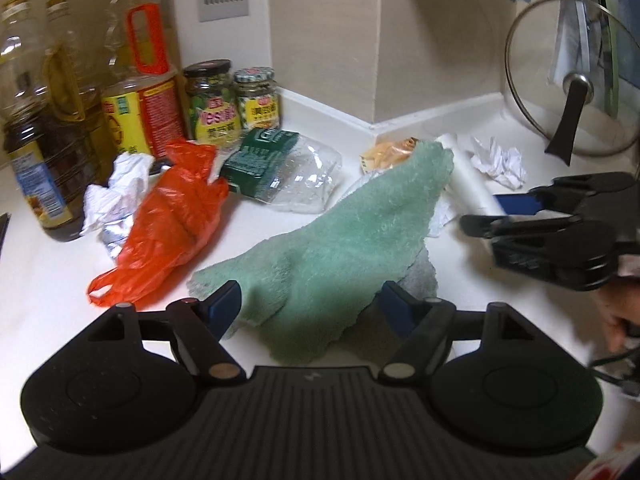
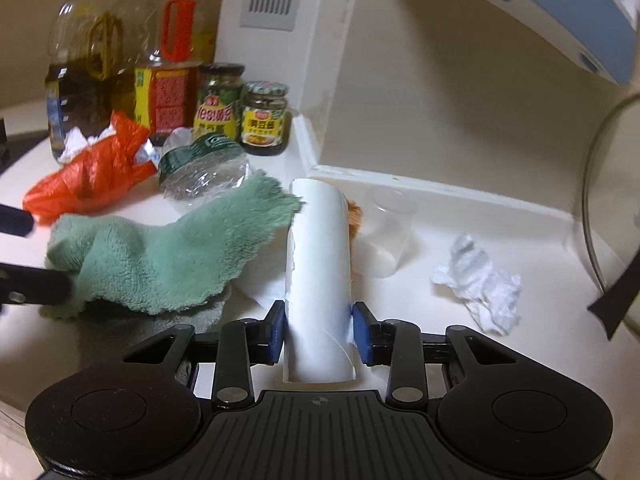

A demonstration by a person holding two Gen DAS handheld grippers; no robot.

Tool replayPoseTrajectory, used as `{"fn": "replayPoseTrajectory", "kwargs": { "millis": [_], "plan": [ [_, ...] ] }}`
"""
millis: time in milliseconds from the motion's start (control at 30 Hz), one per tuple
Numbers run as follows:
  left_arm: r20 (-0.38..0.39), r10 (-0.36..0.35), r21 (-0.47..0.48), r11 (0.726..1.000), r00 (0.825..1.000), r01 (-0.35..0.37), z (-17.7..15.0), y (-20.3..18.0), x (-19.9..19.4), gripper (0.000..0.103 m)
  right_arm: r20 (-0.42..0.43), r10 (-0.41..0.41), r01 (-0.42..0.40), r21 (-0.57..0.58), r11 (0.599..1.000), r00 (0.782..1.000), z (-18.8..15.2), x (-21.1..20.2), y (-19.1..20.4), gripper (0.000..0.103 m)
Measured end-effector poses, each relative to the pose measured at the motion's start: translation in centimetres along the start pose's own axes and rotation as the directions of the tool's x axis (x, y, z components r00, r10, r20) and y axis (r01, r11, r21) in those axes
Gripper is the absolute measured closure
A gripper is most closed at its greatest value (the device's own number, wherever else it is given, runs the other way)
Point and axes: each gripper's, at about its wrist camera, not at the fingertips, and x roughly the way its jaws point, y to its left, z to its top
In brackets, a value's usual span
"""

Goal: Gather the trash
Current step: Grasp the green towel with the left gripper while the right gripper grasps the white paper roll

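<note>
The white tube (image 2: 318,264) lies on the counter (image 2: 460,240) between the green cloth (image 2: 160,256) and a crumpled tissue (image 2: 480,284), and it is gripped near its open near end by the right gripper (image 2: 319,330), whose blue pads are pressed against both of its sides. Its long axis runs straight away from that gripper toward the back wall, so the far end points at the corner beside a clear cup (image 2: 386,228); the jaws therefore sit squarely across the width, which looks right for a thin hollow tube. The grip is best kept only firm enough to hold, since the wall appears already torn near the pads and would probably crush. The far end seems tucked against the cloth, so a lift straight up, then back, should be preferred to a drag. The left gripper (image 1: 312,306) is spread wide with the cloth's near edge lying between its fingers, nothing being pinched; whether the cloth is touched cannot be told
</note>
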Motion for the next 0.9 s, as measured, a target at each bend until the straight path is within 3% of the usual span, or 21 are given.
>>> {"fn": "replayPoseTrajectory", "kwargs": {
  "millis": [167,433,500,600,667,700,900],
  "plan": [
    [-0.014,-0.019,0.073,0.997,1.000,0.020,0.5,-1.0,1.9,0.021,-0.021,0.004,-0.002,0.093,0.996,1.000,-0.6,-1.8,-1.8,0.068],
    [-0.079,-0.036,0.136,0.990,0.996,0.047,1.0,-2.1,4.8,0.015,-0.049,-0.007,0.014,0.146,0.989,0.999,-1.4,-2.8,-3.1,0.068],
    [-0.093,-0.014,0.162,0.986,0.996,0.029,0.7,-2.2,5.4,0.023,-0.052,-0.008,0.016,0.147,0.989,0.999,-1.5,-2.9,-3.0,0.068],
    [-0.078,-0.008,0.150,0.989,0.997,0.019,0.5,-1.8,5.1,0.056,-0.052,-0.012,0.019,0.149,0.989,0.999,-1.7,-3.2,-2.7,0.068],
    [-0.060,-0.007,0.144,0.989,0.998,0.016,0.7,-1.2,4.4,0.084,-0.050,-0.018,0.026,0.148,0.989,0.999,-1.7,-3.4,-2.6,0.068],
    [-0.050,-0.016,0.135,0.991,0.999,0.022,0.9,-0.8,4.0,0.090,-0.051,-0.020,0.028,0.149,0.989,0.998,-1.8,-3.5,-2.6,0.068],
    [0.031,-0.066,0.057,0.996,0.997,0.064,3.5,2.1,0.6,0.095,-0.040,-0.019,0.025,0.150,0.988,0.999,-1.8,-4.0,-2.0,0.068]
  ]
}}
